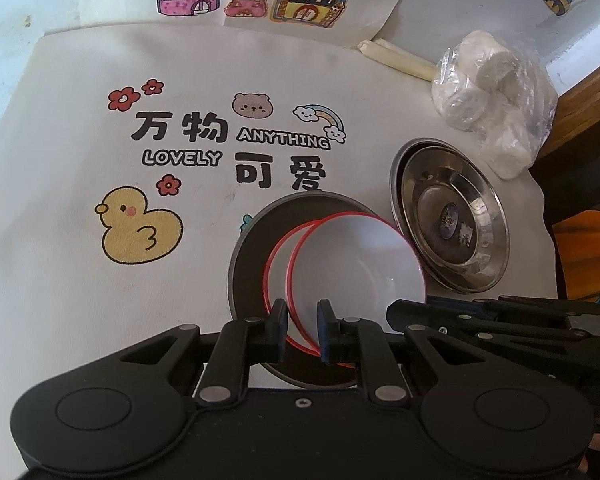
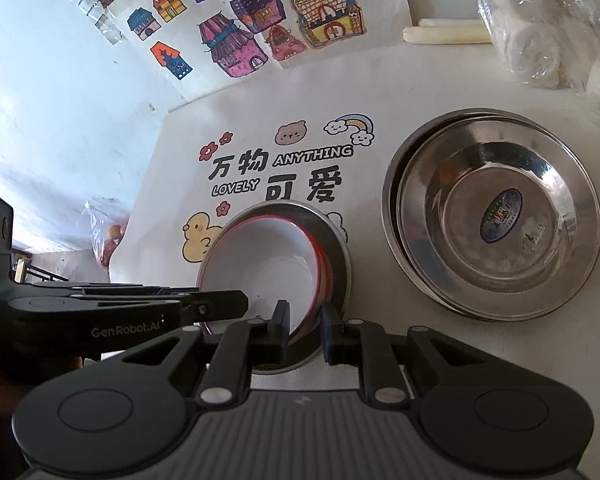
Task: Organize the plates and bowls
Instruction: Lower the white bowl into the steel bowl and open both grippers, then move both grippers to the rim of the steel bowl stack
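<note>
Left wrist view: the left gripper point(image 1: 303, 330) is pinching the near rim of the tilted upper white bowl point(image 1: 356, 264), red-edged, its far side lifted off a second red-rimmed bowl point(image 1: 278, 272) nested in the dark plate point(image 1: 256, 248). From the right wrist, the right gripper point(image 2: 305, 330) is clamped on that same bowl's rim, just beside the left one. Off to the right, close to the dark plate, sit the stacked steel dishes point(image 2: 496, 216) on the printed cloth point(image 2: 172, 152), a plastic bag point(image 1: 496, 100) beyond.
</note>
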### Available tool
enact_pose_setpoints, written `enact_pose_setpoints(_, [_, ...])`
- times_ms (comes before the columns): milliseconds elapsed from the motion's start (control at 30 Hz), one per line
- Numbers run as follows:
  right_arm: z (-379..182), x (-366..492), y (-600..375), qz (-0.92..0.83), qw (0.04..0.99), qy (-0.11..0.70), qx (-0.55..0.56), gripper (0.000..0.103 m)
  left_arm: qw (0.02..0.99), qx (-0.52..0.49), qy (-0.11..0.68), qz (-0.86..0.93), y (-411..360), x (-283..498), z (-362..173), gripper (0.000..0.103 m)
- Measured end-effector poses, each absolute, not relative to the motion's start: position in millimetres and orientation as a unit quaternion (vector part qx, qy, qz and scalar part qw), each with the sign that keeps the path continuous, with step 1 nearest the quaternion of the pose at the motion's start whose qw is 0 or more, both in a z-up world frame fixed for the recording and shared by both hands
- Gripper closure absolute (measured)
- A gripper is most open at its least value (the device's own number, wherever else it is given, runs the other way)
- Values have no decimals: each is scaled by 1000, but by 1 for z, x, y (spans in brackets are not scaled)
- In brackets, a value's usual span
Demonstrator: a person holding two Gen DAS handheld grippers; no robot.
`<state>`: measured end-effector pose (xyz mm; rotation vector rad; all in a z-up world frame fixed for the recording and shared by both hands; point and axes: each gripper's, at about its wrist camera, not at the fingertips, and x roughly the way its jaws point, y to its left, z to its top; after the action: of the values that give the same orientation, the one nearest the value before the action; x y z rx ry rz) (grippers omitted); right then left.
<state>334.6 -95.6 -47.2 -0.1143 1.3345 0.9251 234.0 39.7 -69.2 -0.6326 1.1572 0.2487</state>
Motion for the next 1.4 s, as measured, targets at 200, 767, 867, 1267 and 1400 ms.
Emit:
enact_pose_setpoints(200, [-47, 336, -91, 420, 681, 596, -67, 84, 781, -292, 538, 125, 39, 236, -68, 88])
enact_pose_setpoints(767, [-50, 344, -75, 458, 648, 597, -115, 82, 769, -282, 548, 173, 30, 241, -65, 74])
enact_pose_setpoints(867, [-50, 345, -74, 466, 643, 595, -122, 82, 768, -286, 544, 180, 28, 241, -65, 72])
enact_pose_setpoints(1267, [-32, 360, -96, 493, 646, 569, -126, 58, 758, -312, 524, 234, 23, 233, -48, 19])
enact_pose_setpoints(1400, [-21, 368, -108, 500, 662, 545, -124, 28, 766, -324, 491, 260, 25, 223, -33, 5])
